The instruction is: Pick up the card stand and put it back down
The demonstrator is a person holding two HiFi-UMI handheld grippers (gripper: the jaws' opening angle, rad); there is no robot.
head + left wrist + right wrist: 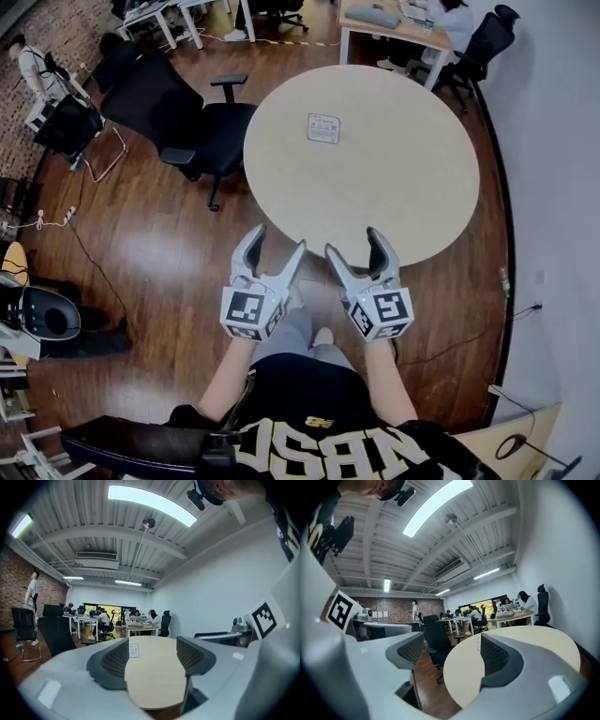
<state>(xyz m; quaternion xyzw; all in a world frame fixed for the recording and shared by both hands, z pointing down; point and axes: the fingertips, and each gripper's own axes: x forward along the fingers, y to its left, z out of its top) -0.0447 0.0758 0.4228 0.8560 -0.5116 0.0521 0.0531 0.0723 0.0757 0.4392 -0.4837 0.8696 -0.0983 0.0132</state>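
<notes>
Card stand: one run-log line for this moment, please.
card stand: standing on table, untouched | left gripper: open, empty | right gripper: open, empty | both away from stand

The round pale table (pixel 412 187) is smooth and matt; the brown wooden plank floor (pixel 159 253) gleams glossy; the white card stand (pixel 323 127) looks papery.

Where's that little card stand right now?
In the head view, the card stand stands on the round table, left of its centre, toward the far edge.
</notes>
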